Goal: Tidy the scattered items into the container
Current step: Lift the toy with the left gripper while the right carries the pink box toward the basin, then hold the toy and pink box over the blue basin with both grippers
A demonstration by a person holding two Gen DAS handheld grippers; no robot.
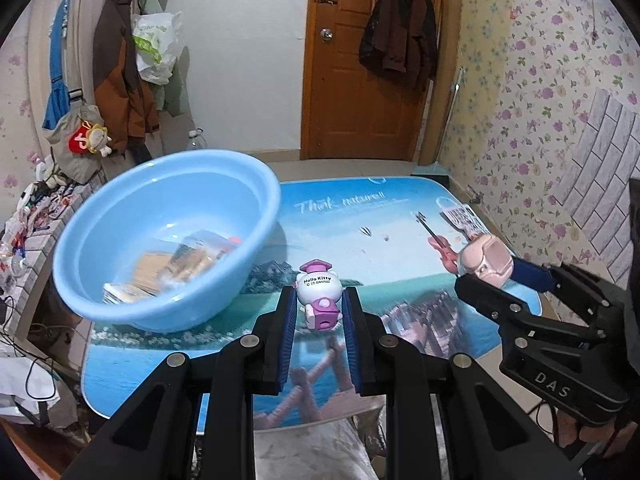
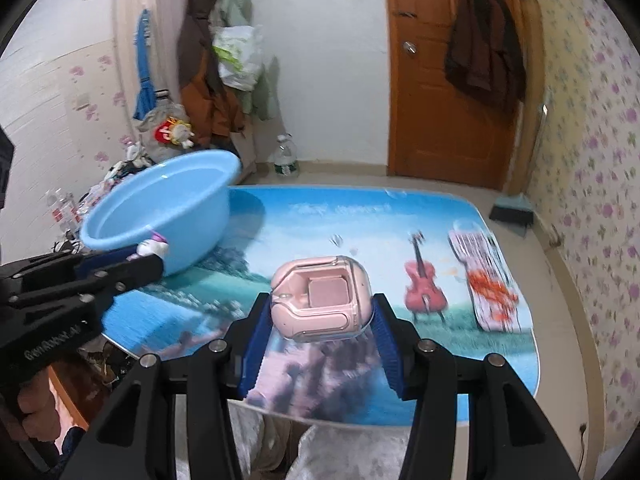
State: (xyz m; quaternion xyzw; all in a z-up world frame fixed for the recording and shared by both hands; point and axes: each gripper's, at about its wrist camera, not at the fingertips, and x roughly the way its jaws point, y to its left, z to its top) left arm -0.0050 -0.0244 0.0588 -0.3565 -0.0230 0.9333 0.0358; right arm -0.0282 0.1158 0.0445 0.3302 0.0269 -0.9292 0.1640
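Both jaws are clamped and raised for dropping, the left gripper [image 1: 319,304] on the toy [image 1: 319,286], the right gripper [image 2: 320,312] on the case [image 2: 320,298] (basin [image 1: 100,236] nearby).

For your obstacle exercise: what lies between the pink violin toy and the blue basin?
Only bare tabletop, seen in the right wrist view between the violin toy and the basin.

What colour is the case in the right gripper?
Pale pink with a clear lid, the case shows best in the right wrist view.

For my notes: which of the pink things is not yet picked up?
The pink violin, lying on the table. The Hello Kitty toy and pink case are each gripped.
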